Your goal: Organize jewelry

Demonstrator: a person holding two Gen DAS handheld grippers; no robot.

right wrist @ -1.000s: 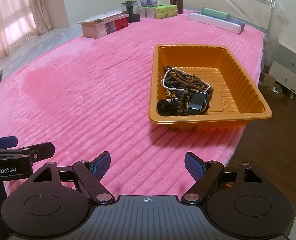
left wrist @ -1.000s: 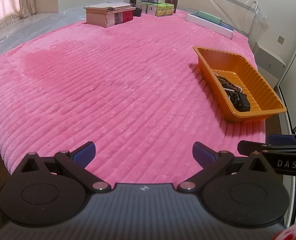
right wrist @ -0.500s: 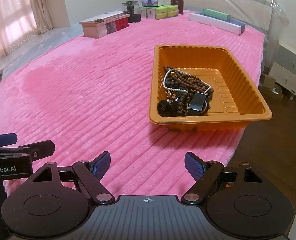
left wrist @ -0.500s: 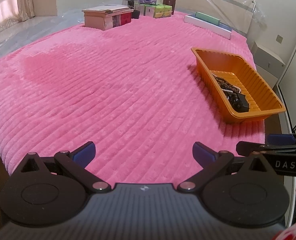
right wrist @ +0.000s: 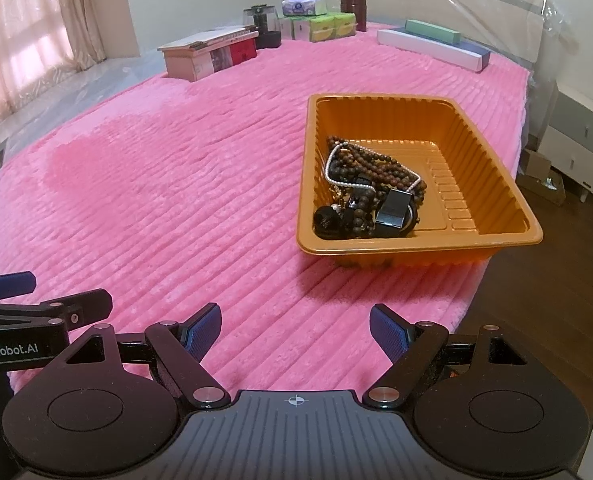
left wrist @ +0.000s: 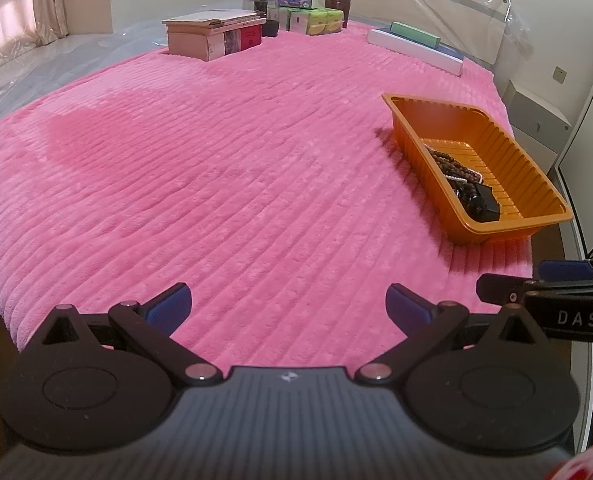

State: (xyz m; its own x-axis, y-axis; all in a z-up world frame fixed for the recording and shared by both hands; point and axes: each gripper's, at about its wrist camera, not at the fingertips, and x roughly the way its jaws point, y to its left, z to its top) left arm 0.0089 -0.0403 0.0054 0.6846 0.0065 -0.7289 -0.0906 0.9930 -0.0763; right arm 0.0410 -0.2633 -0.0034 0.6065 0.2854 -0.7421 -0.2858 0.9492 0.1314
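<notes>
Orange tray (right wrist: 492, 152) holds jewelry (right wrist: 370, 188); left claw (right wrist: 6, 286) reads "GenRobot.AI".

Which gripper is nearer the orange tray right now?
Right. The right gripper faces the orange tray almost straight ahead; the left gripper sits farther left, the tray off to its right.

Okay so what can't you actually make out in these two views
- Jewelry pile, right wrist view: tangled, so the piece count is unclear.
- Same pile, left wrist view: the orange tray near wall hides most of it.
- Boxes at the far end: labels too small to read.
- Tray underside: hidden by the pink blanket.
</notes>
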